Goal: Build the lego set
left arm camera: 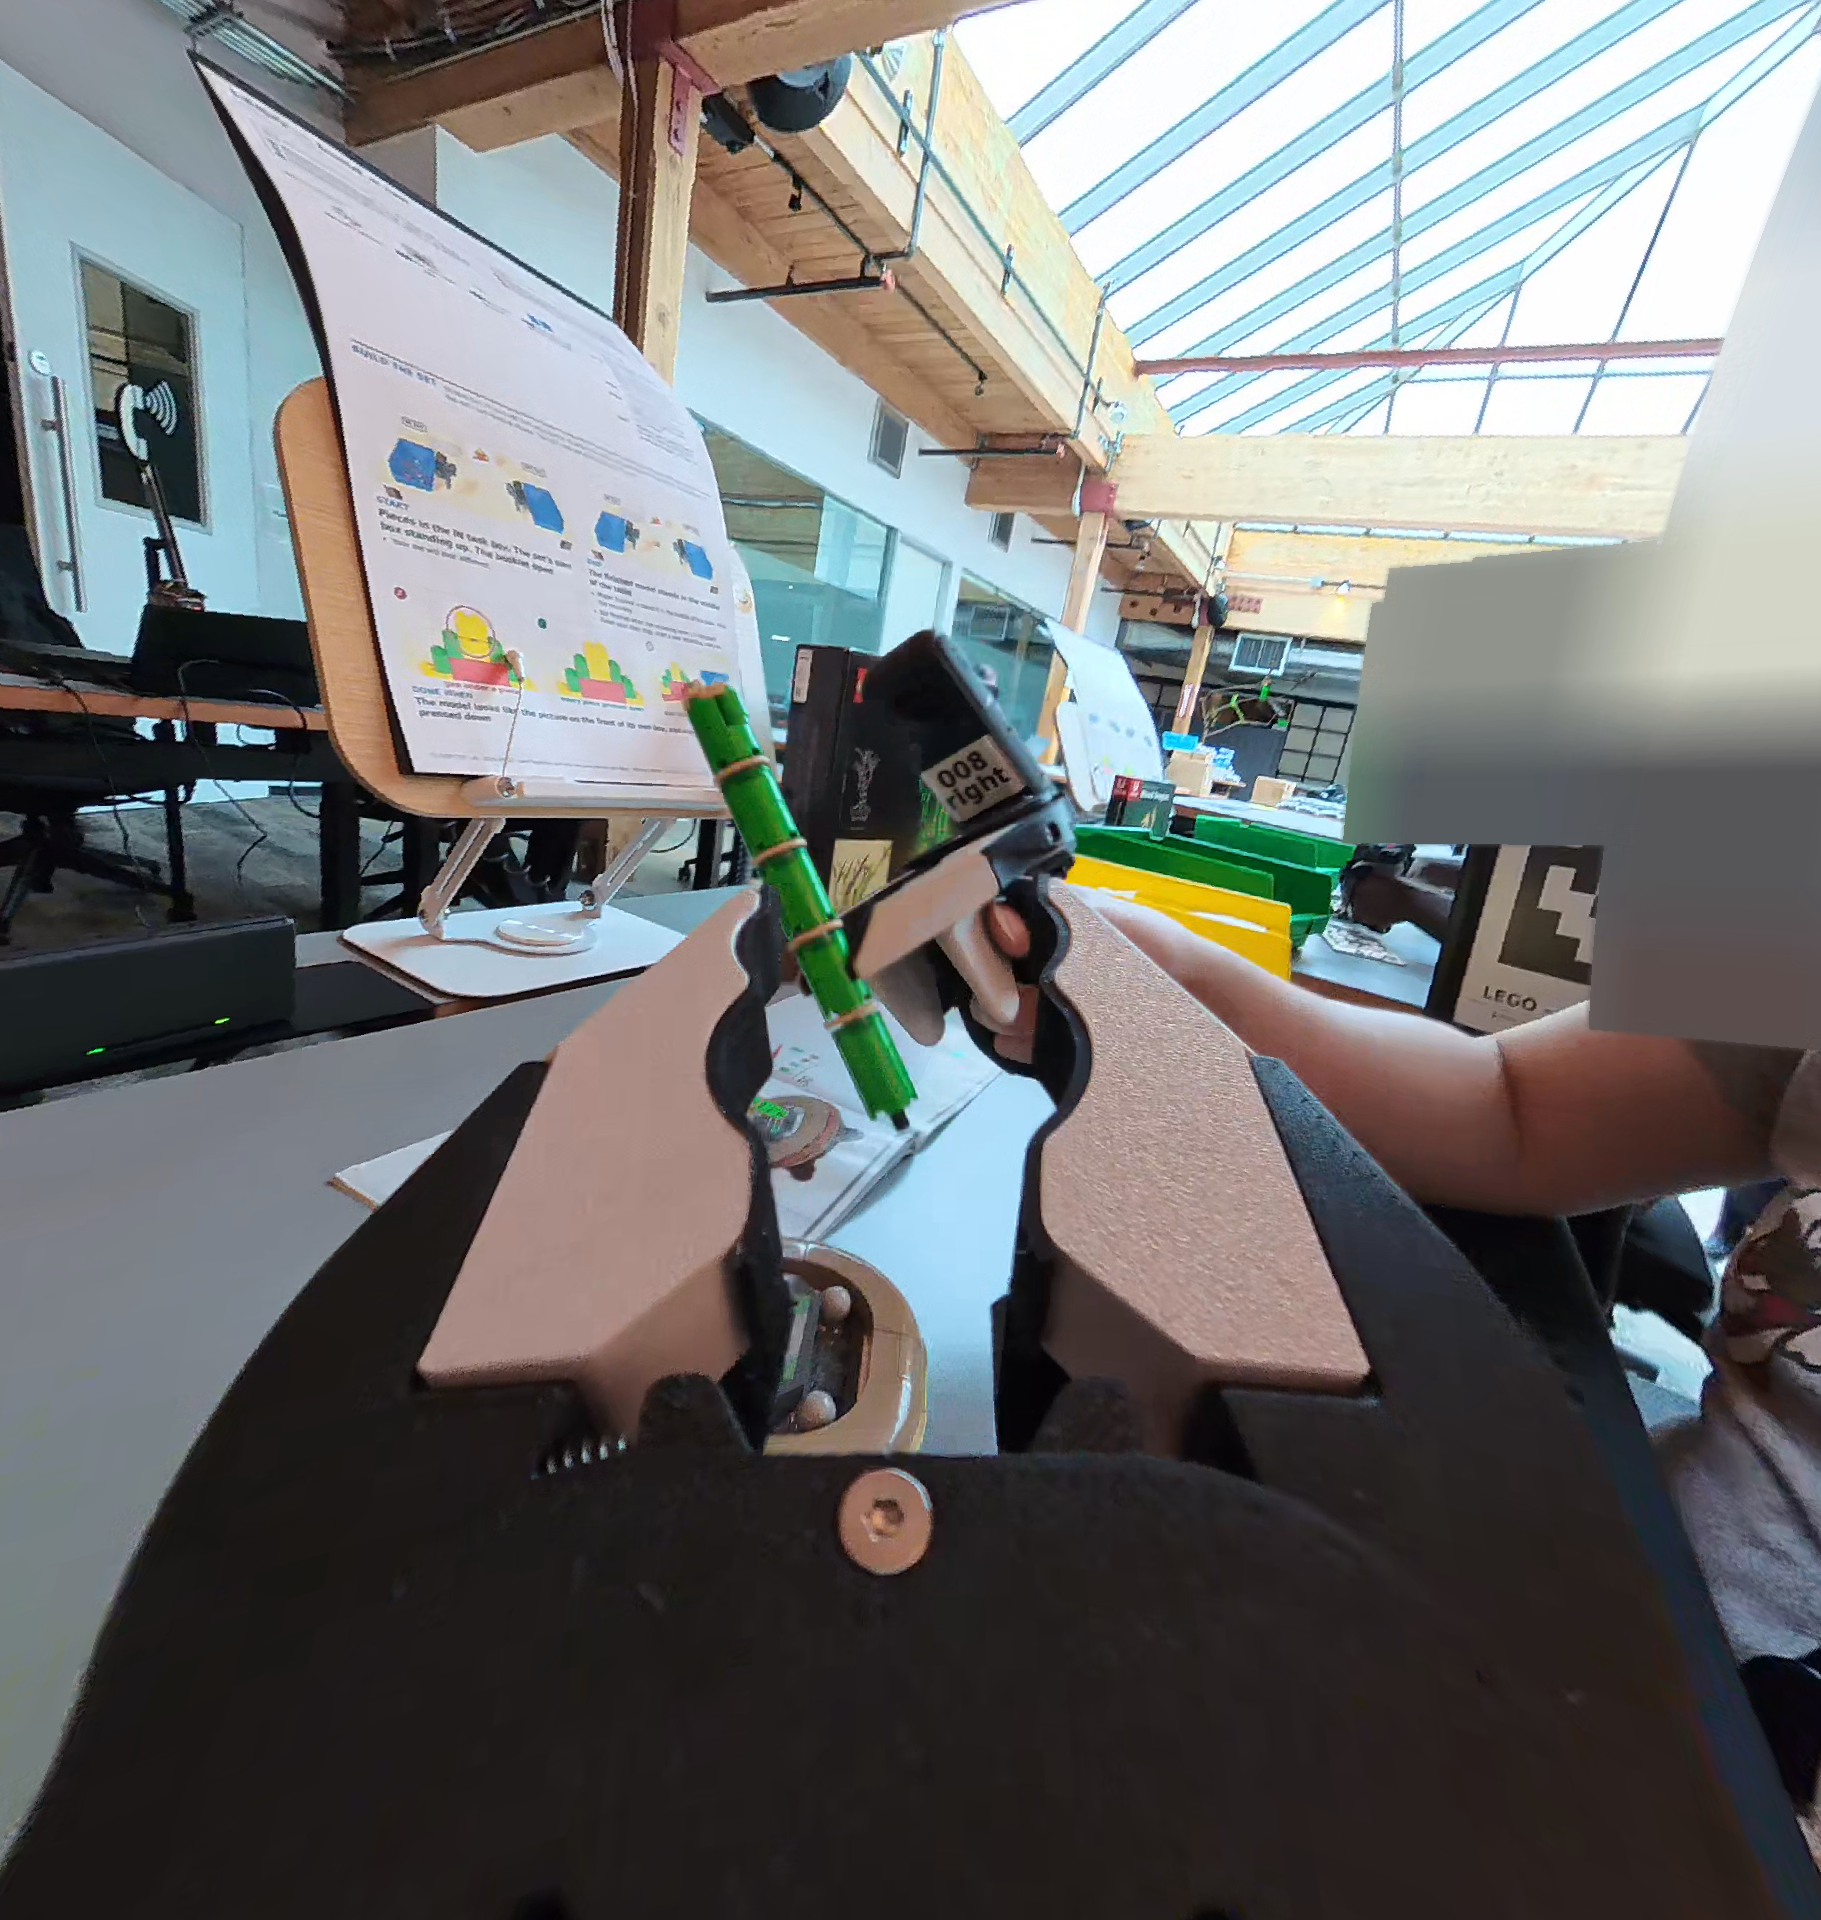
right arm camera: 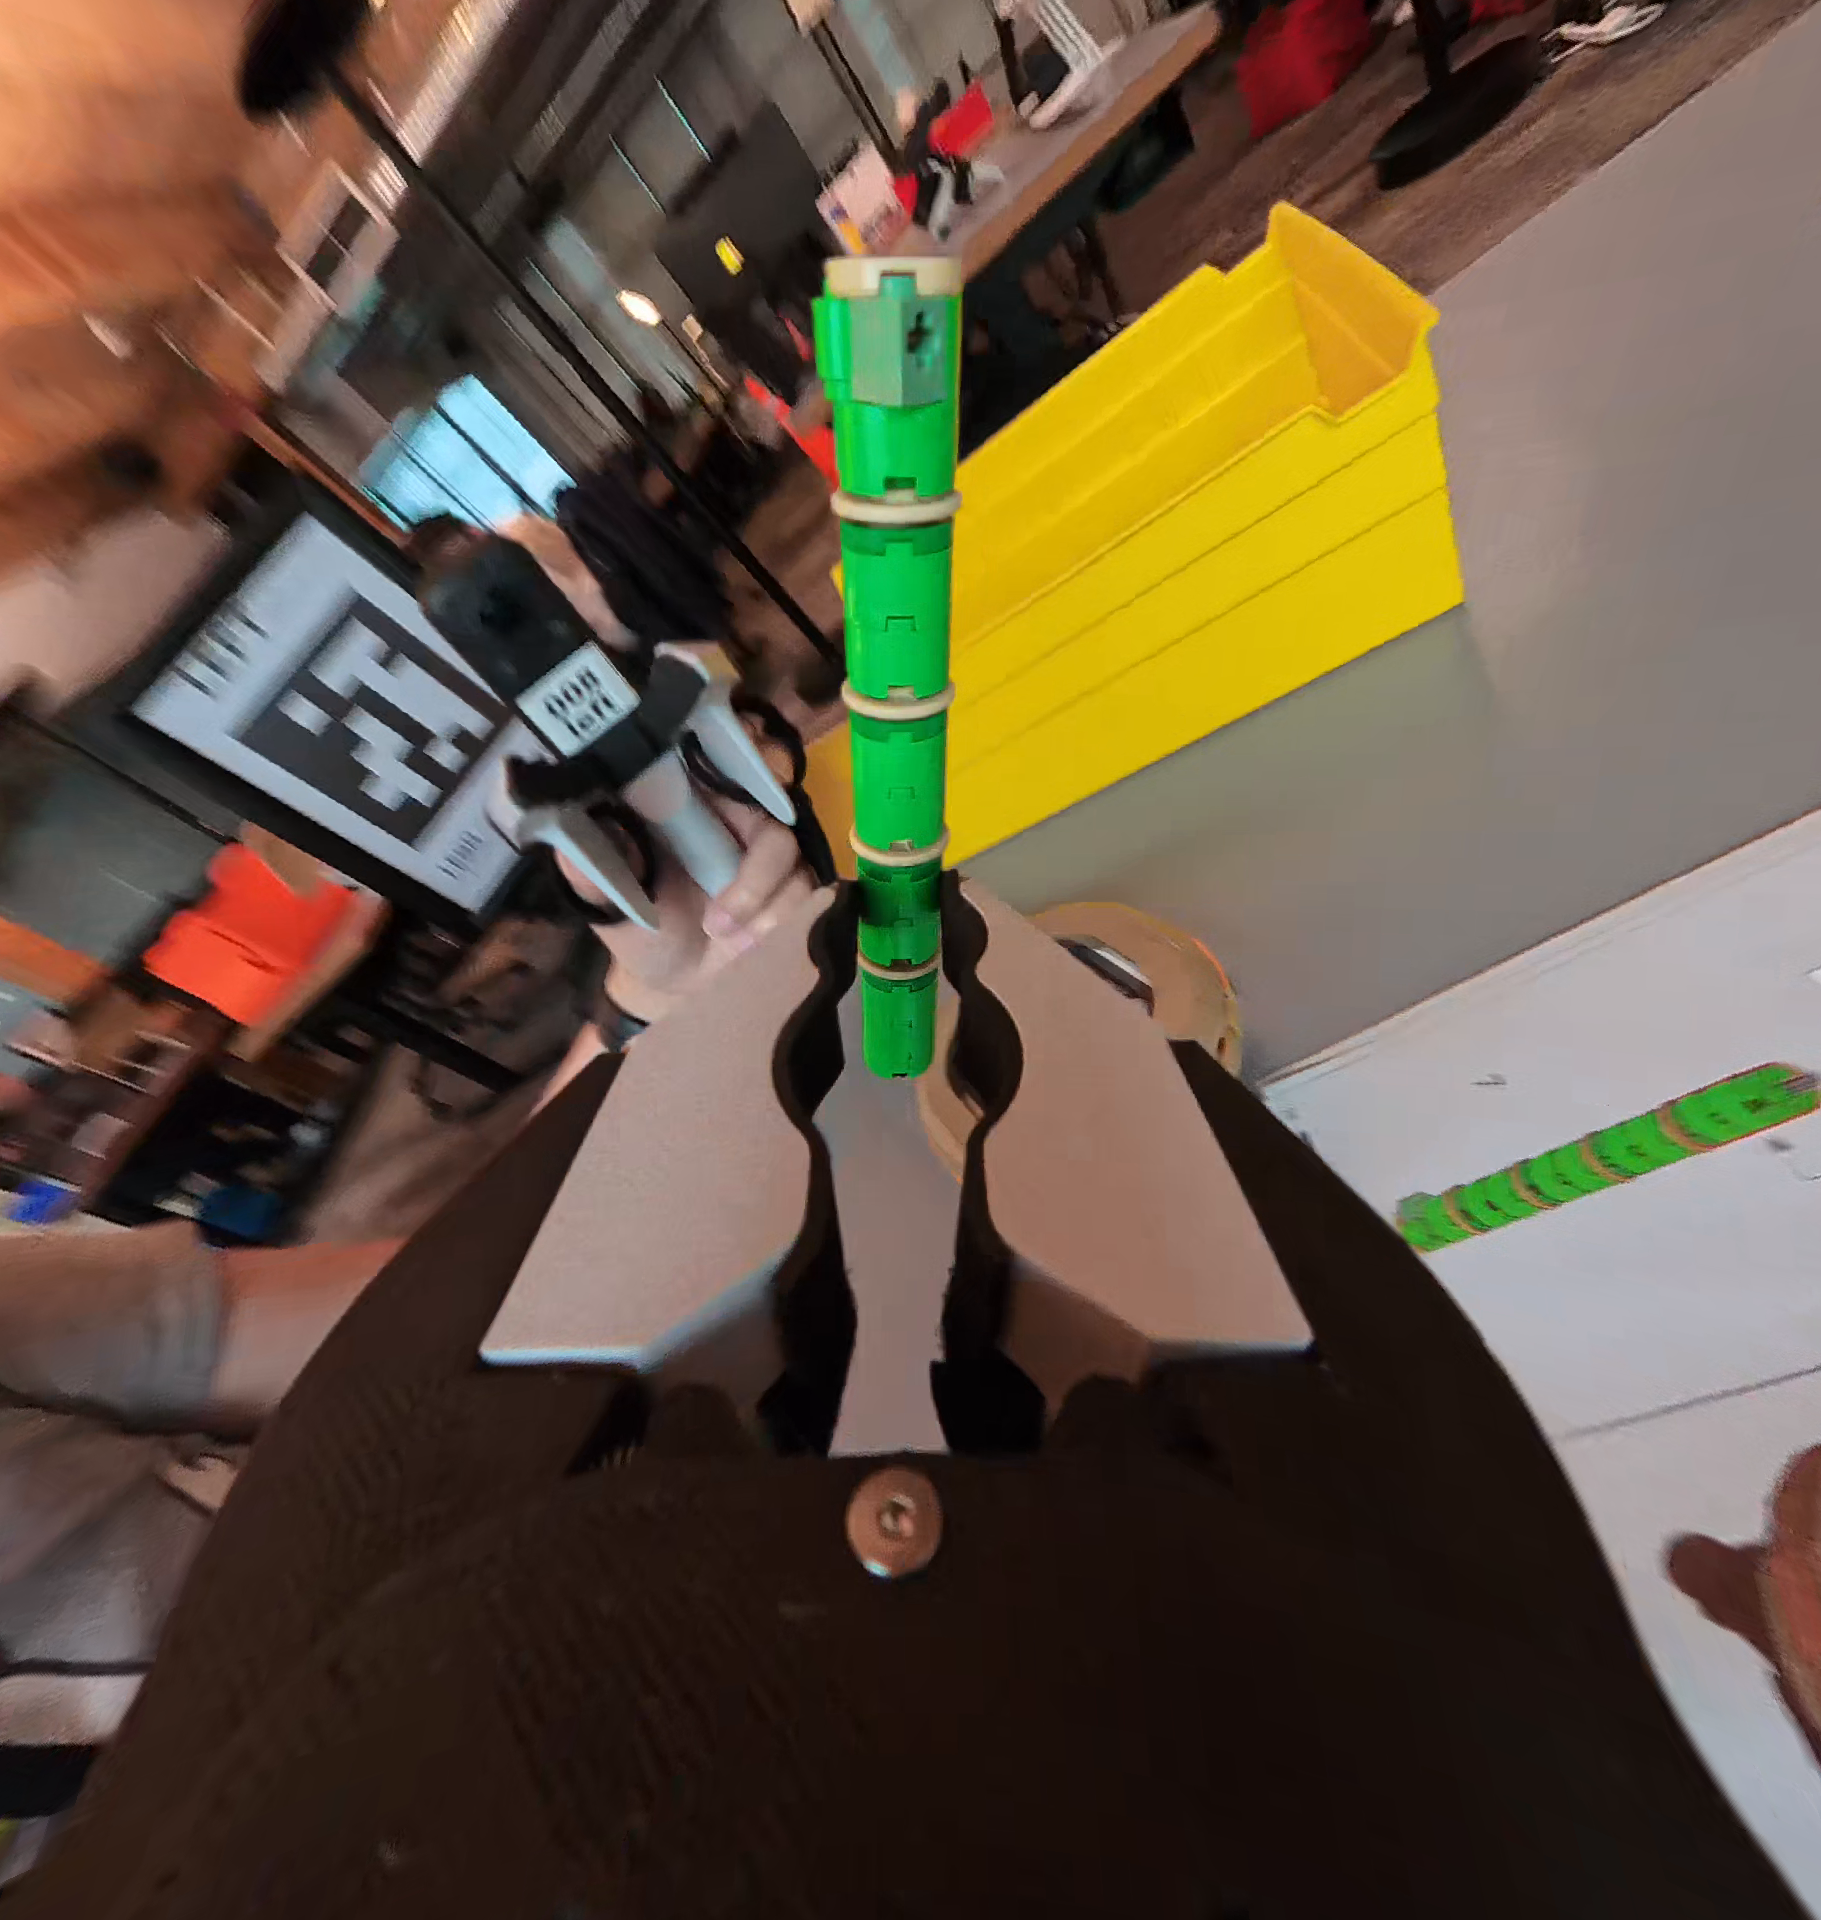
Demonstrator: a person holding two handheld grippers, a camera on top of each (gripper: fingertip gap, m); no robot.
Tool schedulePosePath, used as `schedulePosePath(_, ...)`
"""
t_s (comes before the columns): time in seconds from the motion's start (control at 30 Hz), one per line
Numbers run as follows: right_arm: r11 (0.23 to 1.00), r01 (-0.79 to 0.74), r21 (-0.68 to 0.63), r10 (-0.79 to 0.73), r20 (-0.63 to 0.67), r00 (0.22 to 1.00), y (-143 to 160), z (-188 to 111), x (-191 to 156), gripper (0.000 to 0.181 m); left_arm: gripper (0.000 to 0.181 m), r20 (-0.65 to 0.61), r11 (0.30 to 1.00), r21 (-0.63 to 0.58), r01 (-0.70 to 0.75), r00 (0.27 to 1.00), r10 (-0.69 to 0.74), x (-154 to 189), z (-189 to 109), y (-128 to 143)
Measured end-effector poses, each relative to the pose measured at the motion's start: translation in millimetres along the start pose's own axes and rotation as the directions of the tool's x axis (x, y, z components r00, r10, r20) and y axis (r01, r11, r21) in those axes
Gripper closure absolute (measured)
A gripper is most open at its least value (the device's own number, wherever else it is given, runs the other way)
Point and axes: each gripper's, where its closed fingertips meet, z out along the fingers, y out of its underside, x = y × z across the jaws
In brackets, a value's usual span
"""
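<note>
Right gripper jaws clamp 1 green stalk with 5 tan rings; left gripper jaws gape, holding nothing.

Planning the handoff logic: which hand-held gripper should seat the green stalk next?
Right. The right hand-held gripper is already shut on the green stalk near its lower end. The left hand-held gripper is open and holds nothing, so it is free to steady the base.
</note>
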Motion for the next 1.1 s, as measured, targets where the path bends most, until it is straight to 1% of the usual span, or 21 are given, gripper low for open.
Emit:
schedulePosePath(0.07,0.994,-0.102,0.027,0.100,0.051,0.994,1,0,7,0.166,0.134,0.010,1.000,-0.015,0.002,1.000,-0.002,-1,0,2)
schedulePosePath(0.17,0.981,-0.189,0.044,0.185,0.080,0.979,8,6,18,0.166,0.135,0.022,1.000,-0.020,0.006,1.000,-0.006,-4,-1,2)
schedulePosePath(0.33,0.977,-0.210,0.042,0.207,0.052,0.977,19,17,31,0.166,0.135,0.050,0.998,-0.059,-0.005,0.999,0.008,-8,1,8)
schedulePosePath(0.5,0.966,-0.256,0.043,0.252,0.074,0.965,22,21,38,0.166,0.136,0.074,0.990,-0.136,-0.034,0.996,0.044,-11,3,20)
schedulePosePath(0.67,0.961,-0.274,0.043,0.270,0.071,0.960,26,26,43,0.166,0.135,0.086,0.985,-0.163,-0.048,0.994,0.063,-13,3,24)
schedulePosePath(0.77,0.970,-0.237,0.045,0.236,0.040,0.971,27,28,44,0.166,0.135,0.097,0.985,-0.166,-0.048,0.993,0.065,-15,1,23)
schedulePosePath(0.83,0.981,-0.186,0.048,0.185,0.013,0.983,27,29,44,0.166,0.136,0.097,0.986,-0.160,-0.047,0.993,0.063,-15,1,22)
schedulePosePath(0.9,0.994,-0.096,0.059,0.097,-0.007,0.995,24,29,39,0.166,0.136,0.094,0.987,-0.154,-0.046,0.994,0.061,-15,1,21)
schedulePosePath(0.97,0.999,0.011,0.054,-0.007,-0.059,0.998,23,29,36,0.166,0.136,0.094,0.987,-0.152,-0.047,0.994,0.062,-15,0,21)
schedulePosePath(1.1,0.982,0.189,0.020,-0.184,-0.141,0.973,25,29,31,0.166,0.136,0.091,0.989,-0.142,-0.044,0.994,0.057,-14,0,19)
